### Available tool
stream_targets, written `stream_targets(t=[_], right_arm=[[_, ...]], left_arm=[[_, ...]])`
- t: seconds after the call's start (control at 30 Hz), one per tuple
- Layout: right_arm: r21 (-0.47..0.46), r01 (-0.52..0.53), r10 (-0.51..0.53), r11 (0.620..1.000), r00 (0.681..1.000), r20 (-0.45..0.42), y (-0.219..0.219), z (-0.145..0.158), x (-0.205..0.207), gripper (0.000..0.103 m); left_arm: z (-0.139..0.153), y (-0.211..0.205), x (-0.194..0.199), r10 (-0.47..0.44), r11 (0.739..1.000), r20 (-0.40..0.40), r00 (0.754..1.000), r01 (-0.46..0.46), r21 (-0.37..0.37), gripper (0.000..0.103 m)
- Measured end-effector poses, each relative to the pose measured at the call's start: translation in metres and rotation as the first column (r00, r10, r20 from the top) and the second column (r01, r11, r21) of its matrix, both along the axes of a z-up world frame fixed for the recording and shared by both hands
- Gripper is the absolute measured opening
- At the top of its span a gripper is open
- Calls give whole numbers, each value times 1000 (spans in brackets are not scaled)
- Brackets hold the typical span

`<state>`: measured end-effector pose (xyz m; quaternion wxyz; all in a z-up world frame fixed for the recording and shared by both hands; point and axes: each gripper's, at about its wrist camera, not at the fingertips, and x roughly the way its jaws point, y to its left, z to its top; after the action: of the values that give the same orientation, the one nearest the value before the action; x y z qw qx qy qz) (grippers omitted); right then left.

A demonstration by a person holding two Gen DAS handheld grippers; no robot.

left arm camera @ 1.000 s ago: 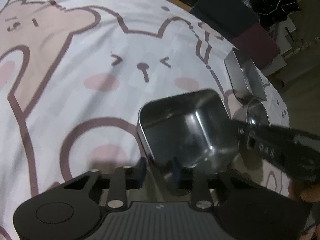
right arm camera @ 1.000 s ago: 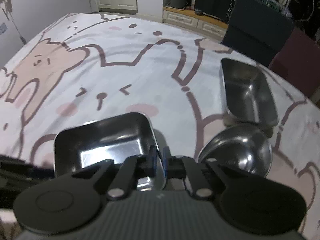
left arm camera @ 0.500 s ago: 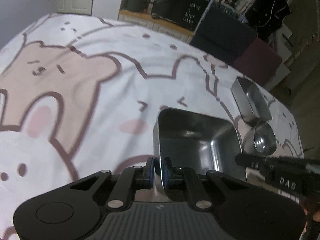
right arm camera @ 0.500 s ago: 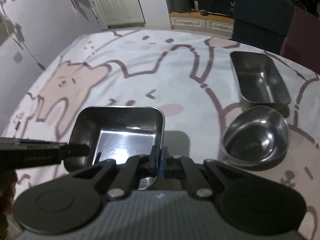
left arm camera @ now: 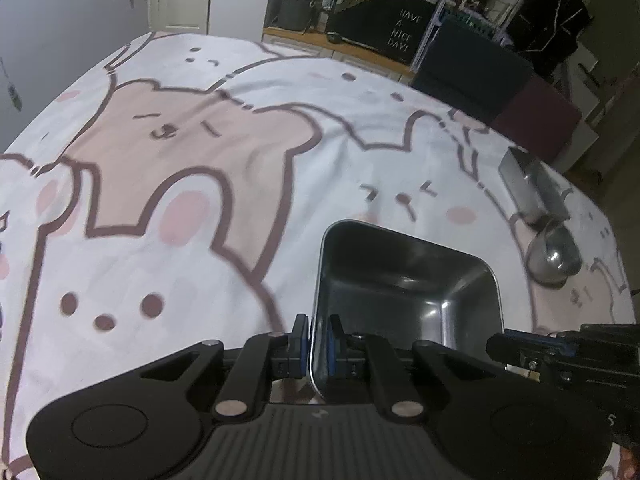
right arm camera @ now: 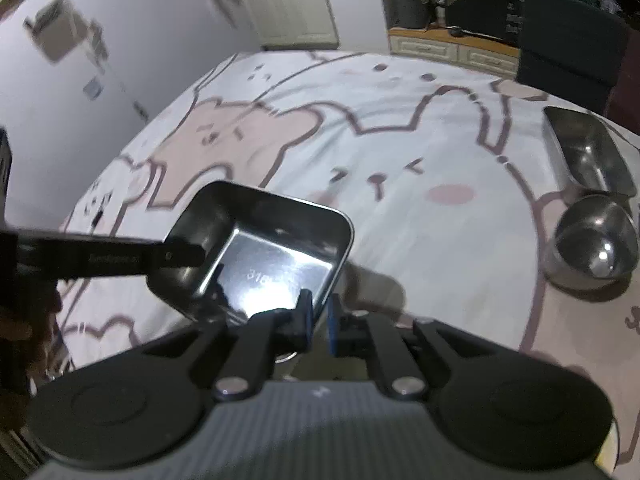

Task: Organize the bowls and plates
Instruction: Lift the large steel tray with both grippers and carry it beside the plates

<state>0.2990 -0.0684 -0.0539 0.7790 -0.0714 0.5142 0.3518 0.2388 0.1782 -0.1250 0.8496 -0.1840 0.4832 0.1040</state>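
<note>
Now square tray (left arm camera: 404, 280) tilts, held by both rims

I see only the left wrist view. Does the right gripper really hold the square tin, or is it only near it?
Observer: It holds it. In the right wrist view, the right gripper has its jaws shut on the near rim of the square tin.
Operator: Is the round bowl empty? I see only its side.
Observer: Yes, the round bowl has nothing inside.
Operator: And the long tray?
Observer: The long tray is also empty.
</note>
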Motion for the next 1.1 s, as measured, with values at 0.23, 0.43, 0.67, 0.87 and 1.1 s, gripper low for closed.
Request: stream_targets(t=[0.23,0.43,0.67,0.87,1.1], right_arm=[[-55,-59,59,997,998,6,20,-5,-28,11],[-113,-106,107,988,994,-2,34,-14,-46,13],[-137,-106,103,985,994,-28,41,-25,-48,14],[-151,-92,85,984,995,-51,43,-30,-44,14],[-162,-108,98,981,993,-68,47,-35,-43,15]], left_arm=[[-6,8,-16,-5,1000,-39,999,5,6,10],[-13,13,-18,2,1000,-66,998,-2,5,10],[-17,13,-13,3,1000,-76,997,-2,8,10],[-21,11,-8,-7,1000,-92,996,8,12,10],[-24,13,-7,-3,1000,-107,994,4,12,12]])
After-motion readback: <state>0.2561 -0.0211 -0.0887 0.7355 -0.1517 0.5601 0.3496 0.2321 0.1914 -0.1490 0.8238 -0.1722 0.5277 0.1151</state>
